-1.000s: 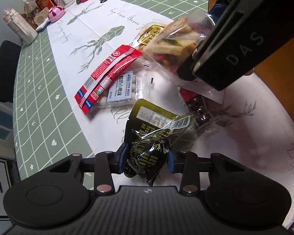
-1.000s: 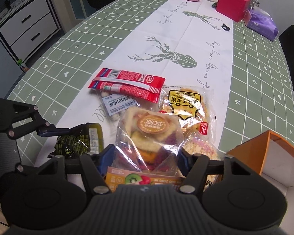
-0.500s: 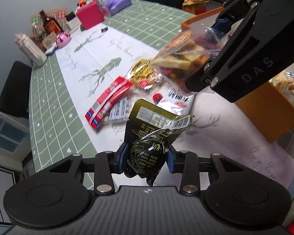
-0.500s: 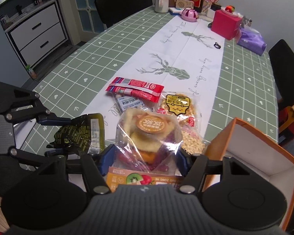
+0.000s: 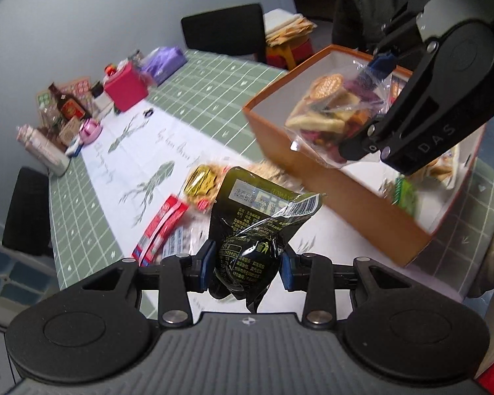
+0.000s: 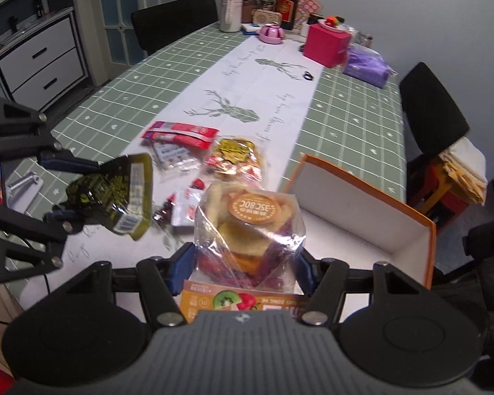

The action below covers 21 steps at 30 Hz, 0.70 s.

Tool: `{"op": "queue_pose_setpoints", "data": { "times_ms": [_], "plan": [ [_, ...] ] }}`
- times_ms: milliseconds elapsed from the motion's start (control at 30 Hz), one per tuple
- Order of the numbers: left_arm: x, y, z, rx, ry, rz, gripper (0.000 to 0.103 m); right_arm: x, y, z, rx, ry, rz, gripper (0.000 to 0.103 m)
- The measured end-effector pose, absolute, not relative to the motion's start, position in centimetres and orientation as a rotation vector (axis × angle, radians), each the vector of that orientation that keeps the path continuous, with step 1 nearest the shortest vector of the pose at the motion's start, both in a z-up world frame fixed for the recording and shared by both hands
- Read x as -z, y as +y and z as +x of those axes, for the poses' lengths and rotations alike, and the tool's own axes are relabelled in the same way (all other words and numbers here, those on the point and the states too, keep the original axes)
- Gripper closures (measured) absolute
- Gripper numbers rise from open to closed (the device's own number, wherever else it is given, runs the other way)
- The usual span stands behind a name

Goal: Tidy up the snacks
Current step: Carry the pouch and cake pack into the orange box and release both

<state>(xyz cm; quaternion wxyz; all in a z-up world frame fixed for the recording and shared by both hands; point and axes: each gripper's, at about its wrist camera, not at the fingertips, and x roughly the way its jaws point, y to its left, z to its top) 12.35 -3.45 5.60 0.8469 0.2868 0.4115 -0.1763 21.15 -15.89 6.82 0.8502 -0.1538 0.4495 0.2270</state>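
Note:
My left gripper [image 5: 247,265] is shut on a dark green snack packet [image 5: 257,220] and holds it above the table; the packet also shows in the right wrist view [image 6: 115,194]. My right gripper [image 6: 243,268] is shut on a clear bag of dried fruit chips [image 6: 247,223], held over the near corner of the orange box [image 6: 362,204]. In the left wrist view the fruit bag [image 5: 329,115] hangs above the orange box [image 5: 329,184], which holds several snacks. A red packet [image 6: 181,133], a yellow-label bag [image 6: 233,154] and other snacks lie on the white runner.
A pink box [image 6: 326,46], a purple pack [image 6: 367,65], bottles [image 6: 285,3] and a flask [image 6: 230,5] stand at the table's far end. Black chairs [image 6: 431,112] stand around the green checked table [image 6: 352,121]. White drawers [image 6: 39,62] stand at the left.
Both grippers have risen and moved toward the orange box with their packets. The fruit bag now hangs over the box.

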Motion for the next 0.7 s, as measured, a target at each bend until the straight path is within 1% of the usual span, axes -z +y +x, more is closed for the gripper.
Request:
{"op": "queue_pose_setpoints", "data": {
  "times_ms": [167,300,467,700],
  "plan": [
    [-6.6,-7.5,12.0,0.461,0.798,0.627,0.059,-5.9,-20.2,20.6,-0.417,0.971,-0.331,0.042],
    [-6.3,-11.0,12.1,0.533,0.774,0.662,0.059,-4.3,-23.1,20.8,-0.367,0.999,-0.346,0.042],
    [-4.4,-14.6,12.7,0.606,0.766,0.747,0.059,-2.3,-25.5,21.0,-0.342,1.021,-0.384,0.042],
    [-0.8,-17.4,14.6,0.698,0.799,0.878,0.059,0.4,-25.4,21.6,-0.389,1.039,-0.508,0.042]
  ]
}}
